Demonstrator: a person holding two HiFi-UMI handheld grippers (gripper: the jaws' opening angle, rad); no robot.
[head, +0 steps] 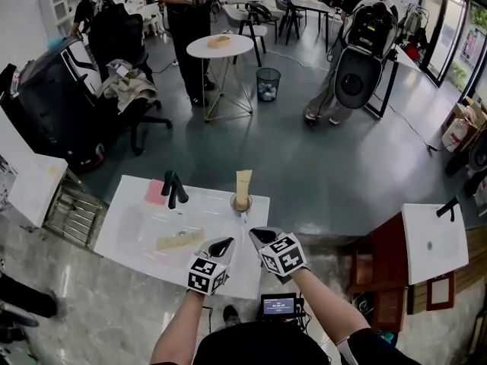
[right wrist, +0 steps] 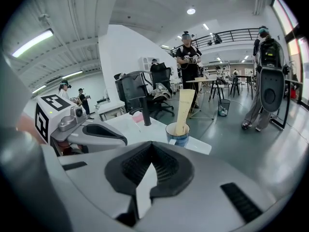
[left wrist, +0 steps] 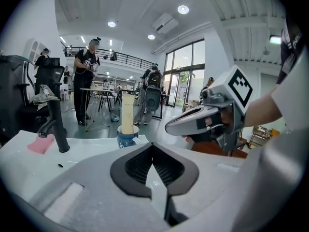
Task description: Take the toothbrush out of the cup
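A blue cup point(head: 241, 202) stands at the far right edge of the white washbasin top point(head: 125, 238). A tall cream-coloured toothbrush pack point(head: 243, 182) sticks upright out of it. Both grippers hover side by side short of the cup and touch nothing. My left gripper point(head: 226, 242) is shut and empty, and so is my right gripper point(head: 256, 235). In the left gripper view the cup point(left wrist: 127, 137) and toothbrush point(left wrist: 127, 112) lie ahead beyond the closed jaws point(left wrist: 153, 151). In the right gripper view the cup point(right wrist: 177, 134) and toothbrush point(right wrist: 184, 109) stand just past the closed jaws point(right wrist: 152, 150).
A black faucet point(head: 173, 189) rises at the back of the basin, with a pink pad point(head: 154, 193) beside it. A pale yellowish object point(head: 180, 240) lies in the basin. People, a round table point(head: 220, 46) and office chairs stand on the floor beyond.
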